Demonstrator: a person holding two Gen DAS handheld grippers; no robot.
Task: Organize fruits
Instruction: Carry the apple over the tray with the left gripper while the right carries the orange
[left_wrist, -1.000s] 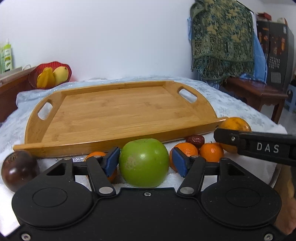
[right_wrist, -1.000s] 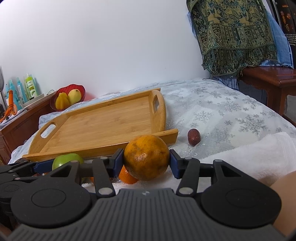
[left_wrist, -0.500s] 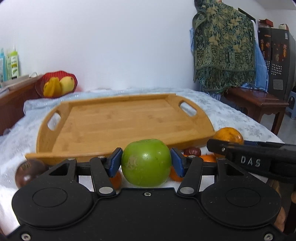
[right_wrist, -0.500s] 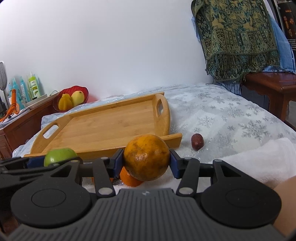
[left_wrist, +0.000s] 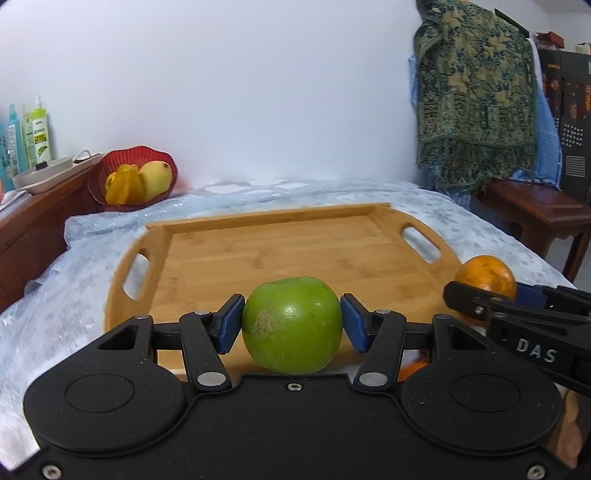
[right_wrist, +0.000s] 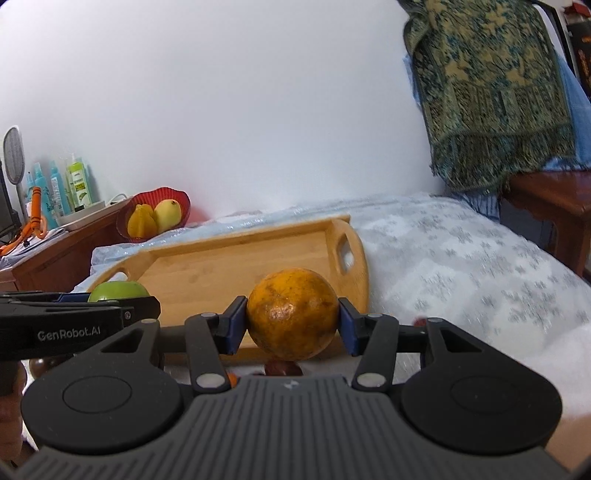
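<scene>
My left gripper (left_wrist: 291, 325) is shut on a green apple (left_wrist: 291, 325), held above the near edge of a bamboo tray (left_wrist: 288, 251). My right gripper (right_wrist: 292, 319) is shut on a large orange (right_wrist: 292, 314), lifted in front of the same tray (right_wrist: 236, 266). In the left wrist view the orange (left_wrist: 485, 275) and the right gripper show at the right edge. The apple (right_wrist: 118, 291) shows at the left in the right wrist view. Small fruits (right_wrist: 282, 367) lie under the right gripper, mostly hidden. The tray holds nothing.
A red basket (left_wrist: 133, 181) with yellow fruit sits at the back left on a wooden cabinet (right_wrist: 62, 251). Bottles (right_wrist: 66, 188) stand behind it. A patterned cloth (left_wrist: 476, 99) hangs over a wooden table (left_wrist: 539, 210) at the right. A snowflake-print cover (right_wrist: 461, 251) lies under the tray.
Both grippers rose with their fruit off the towel. The left pads closed onto the apple and lifted it over the tray's near edge. The small fruits dropped out of sight below.
</scene>
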